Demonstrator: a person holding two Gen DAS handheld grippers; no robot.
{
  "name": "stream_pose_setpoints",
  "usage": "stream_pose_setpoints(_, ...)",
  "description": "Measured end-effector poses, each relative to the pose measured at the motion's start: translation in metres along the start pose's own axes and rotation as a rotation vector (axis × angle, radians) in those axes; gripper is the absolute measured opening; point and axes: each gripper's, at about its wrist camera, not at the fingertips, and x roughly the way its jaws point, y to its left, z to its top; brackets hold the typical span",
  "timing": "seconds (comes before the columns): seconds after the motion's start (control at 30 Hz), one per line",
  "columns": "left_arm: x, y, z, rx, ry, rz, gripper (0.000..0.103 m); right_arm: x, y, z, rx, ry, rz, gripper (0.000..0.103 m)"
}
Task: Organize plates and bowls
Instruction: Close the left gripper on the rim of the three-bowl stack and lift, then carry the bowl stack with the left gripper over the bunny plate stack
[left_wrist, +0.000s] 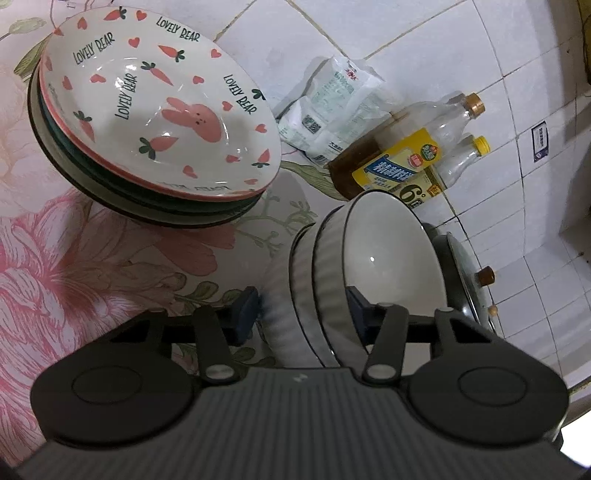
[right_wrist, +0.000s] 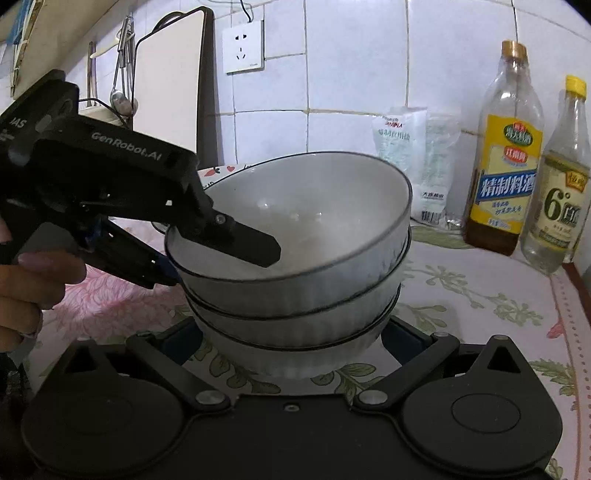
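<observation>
The left gripper (left_wrist: 301, 314) straddles the near rim of the top bowl (right_wrist: 295, 221), one finger (right_wrist: 255, 242) inside the basin and the other outside under the rim; whether the jaws are pinching the wall or just loose about it I cannot tell; the bowl sits tilted in a stack of ribbed bowls (right_wrist: 291, 332), its lip raised on the far side, so it seems either being seated or lifted off; the right gripper (right_wrist: 291, 343) stands wide, its fingers either side of the lowest bowl and apparently not touching; the left is therefore the arm in charge of the bowl; beyond, on the floral cloth (left_wrist: 92, 258), the plates (left_wrist: 155, 122) are stacked apart to the left; bottles (right_wrist: 506, 155) stand by the tiled wall.
</observation>
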Motion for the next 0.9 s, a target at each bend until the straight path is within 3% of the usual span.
stream_pose_setpoints(0.1, 0.001, -0.002, -0.002, 0.026, -0.009, 0.026, 0.043, 0.003, 0.001, 0.0, -0.009, 0.006, -0.003, 0.103)
stream_pose_setpoints(0.53, -0.004, -0.018, -0.009, 0.132, 0.007, 0.066, 0.042, -0.004, 0.002, -0.005, 0.013, 0.007, 0.034, 0.103)
stream_pose_setpoints(0.9, -0.049, -0.036, -0.027, 0.174, 0.008, 0.087, 0.042, -0.039, 0.03, -0.003, 0.031, -0.017, 0.036, 0.103)
